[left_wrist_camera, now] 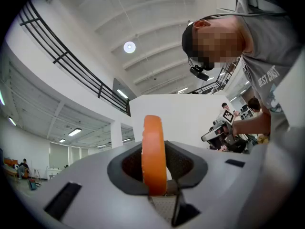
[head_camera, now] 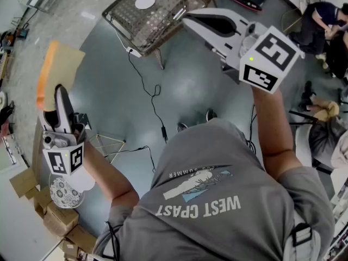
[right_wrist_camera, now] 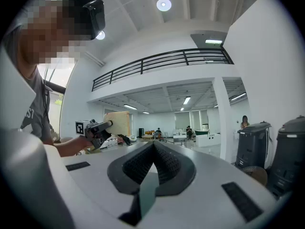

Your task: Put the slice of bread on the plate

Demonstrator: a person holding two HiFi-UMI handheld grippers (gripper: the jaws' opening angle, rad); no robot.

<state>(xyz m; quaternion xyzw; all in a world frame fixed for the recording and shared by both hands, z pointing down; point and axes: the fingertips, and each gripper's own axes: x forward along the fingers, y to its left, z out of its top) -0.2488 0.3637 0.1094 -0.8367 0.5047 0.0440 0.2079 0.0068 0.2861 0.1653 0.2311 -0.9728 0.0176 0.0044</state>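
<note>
A slice of bread [head_camera: 64, 68] with a tan face and orange crust stands upright in my left gripper [head_camera: 56, 101], held up at the left of the head view. In the left gripper view the orange crust edge [left_wrist_camera: 153, 151] is pinched between the jaws of the left gripper [left_wrist_camera: 155, 178]. A small white plate [head_camera: 145, 1] lies on a wire-mesh table [head_camera: 124, 22] far ahead. My right gripper [head_camera: 187, 19] is raised near that table, shut and empty. In the right gripper view, the right gripper [right_wrist_camera: 153, 149] has its pads meeting, and the bread [right_wrist_camera: 119, 123] shows at the left.
A patterned plate [head_camera: 64, 192] and cardboard boxes [head_camera: 57, 217] lie on the floor at the lower left. Black cables [head_camera: 154, 99] run across the grey floor. People sit at the upper right [head_camera: 325, 20]. Dark bins [right_wrist_camera: 269, 147] stand at the right.
</note>
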